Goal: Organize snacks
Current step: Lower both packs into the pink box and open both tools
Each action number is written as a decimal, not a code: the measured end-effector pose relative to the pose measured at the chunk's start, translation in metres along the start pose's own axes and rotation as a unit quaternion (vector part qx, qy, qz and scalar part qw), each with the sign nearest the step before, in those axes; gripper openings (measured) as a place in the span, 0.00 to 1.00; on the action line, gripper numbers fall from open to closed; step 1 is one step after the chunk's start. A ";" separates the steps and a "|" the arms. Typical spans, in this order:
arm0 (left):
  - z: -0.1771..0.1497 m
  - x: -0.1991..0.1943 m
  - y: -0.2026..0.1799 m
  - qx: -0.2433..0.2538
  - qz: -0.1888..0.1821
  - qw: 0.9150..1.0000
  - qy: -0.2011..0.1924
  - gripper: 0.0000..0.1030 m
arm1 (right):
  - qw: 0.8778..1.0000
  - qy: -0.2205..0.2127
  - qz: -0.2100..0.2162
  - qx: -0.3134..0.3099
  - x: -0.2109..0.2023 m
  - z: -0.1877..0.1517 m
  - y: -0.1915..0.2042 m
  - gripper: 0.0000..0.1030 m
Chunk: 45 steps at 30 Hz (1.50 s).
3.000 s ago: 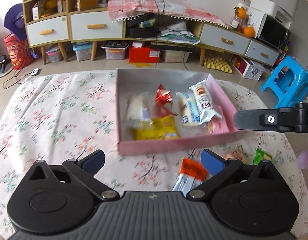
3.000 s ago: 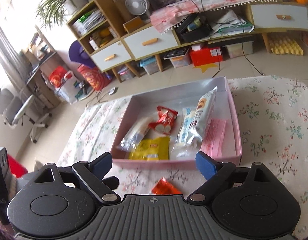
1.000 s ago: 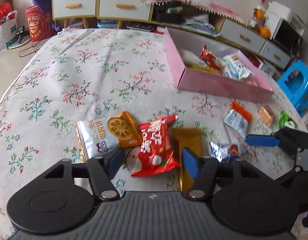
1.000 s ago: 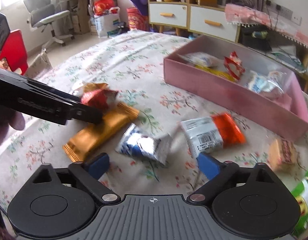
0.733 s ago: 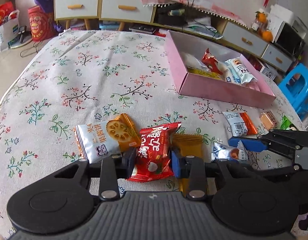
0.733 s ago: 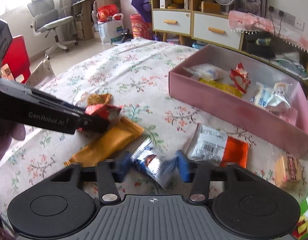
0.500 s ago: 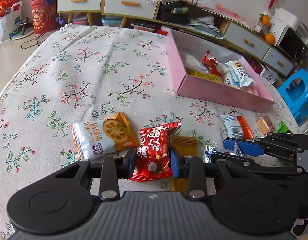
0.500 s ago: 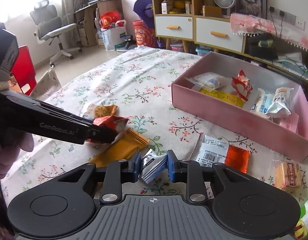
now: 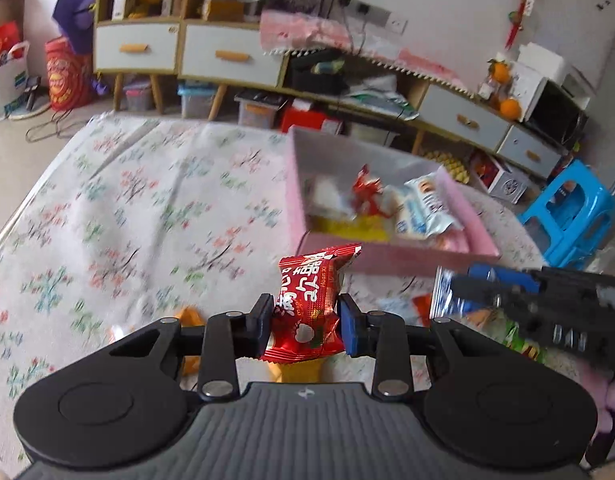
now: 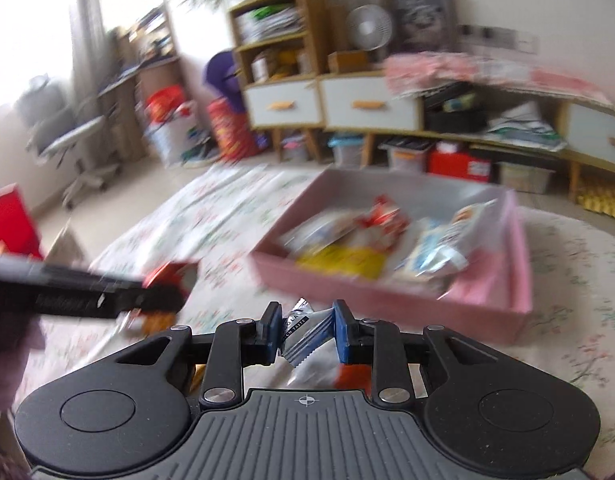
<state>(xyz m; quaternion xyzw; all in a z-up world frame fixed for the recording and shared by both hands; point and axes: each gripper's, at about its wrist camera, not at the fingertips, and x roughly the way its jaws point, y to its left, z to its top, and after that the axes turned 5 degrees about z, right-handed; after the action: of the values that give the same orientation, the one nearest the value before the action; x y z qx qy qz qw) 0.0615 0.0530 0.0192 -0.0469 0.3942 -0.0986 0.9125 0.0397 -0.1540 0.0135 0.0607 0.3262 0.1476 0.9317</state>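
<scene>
Flowery surface [image 9: 127, 216] under me, pink box [image 9: 391, 258] of snacks ahead, my left tool [image 9: 305, 326] lifted, squeezed tight on the red snack bag [image 9: 307, 304], my right tool [image 10: 303, 334] lifted, pinching the small silver packet [image 10: 301, 334].

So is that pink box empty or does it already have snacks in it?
Partly filled: the pink box holds several packets, including a yellow one and a red one.

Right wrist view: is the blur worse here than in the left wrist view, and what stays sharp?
Right wrist view: heavy motion smear over the pink box and room; only the right tool and its silver packet stay crisp. Left wrist view: milder blur on the tablecloth; left tool and red packet are sharp.
</scene>
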 end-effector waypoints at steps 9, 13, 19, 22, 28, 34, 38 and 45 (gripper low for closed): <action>0.027 0.034 -0.032 0.052 0.007 0.999 -0.006 0.31 | 0.996 -0.024 -0.029 0.084 0.018 0.029 -0.065 0.26; 0.045 0.058 -0.039 0.058 0.010 0.998 -0.002 0.31 | 0.993 -0.006 -0.017 0.114 0.035 0.028 -0.081 0.26; 0.066 0.090 -0.049 0.046 0.018 0.999 -0.003 0.31 | 0.990 -0.003 -0.012 0.141 0.043 0.027 -0.092 0.26; 0.072 0.100 -0.053 0.046 0.025 0.999 -0.007 0.31 | 0.988 -0.004 -0.007 0.155 0.045 0.027 -0.097 0.25; 0.074 0.110 -0.058 0.046 0.039 0.998 -0.005 0.32 | 0.985 -0.005 -0.008 0.171 0.044 0.028 -0.106 0.30; 0.068 0.104 -0.061 0.056 0.044 0.997 -0.010 0.56 | 0.983 0.001 0.002 0.183 0.036 0.029 -0.112 0.50; 0.065 0.098 -0.060 0.066 0.052 0.996 -0.004 0.67 | 0.984 0.006 0.000 0.180 0.028 0.030 -0.113 0.59; 0.051 0.075 -0.058 0.083 0.031 0.996 0.001 0.82 | 0.984 0.030 -0.027 0.176 0.011 0.029 -0.114 0.70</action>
<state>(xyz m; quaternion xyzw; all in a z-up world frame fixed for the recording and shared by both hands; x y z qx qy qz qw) 0.1410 -0.0191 0.0103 0.0413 0.3864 -0.1029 0.9156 0.0930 -0.2594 0.0056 0.2108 0.3762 0.0647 0.8999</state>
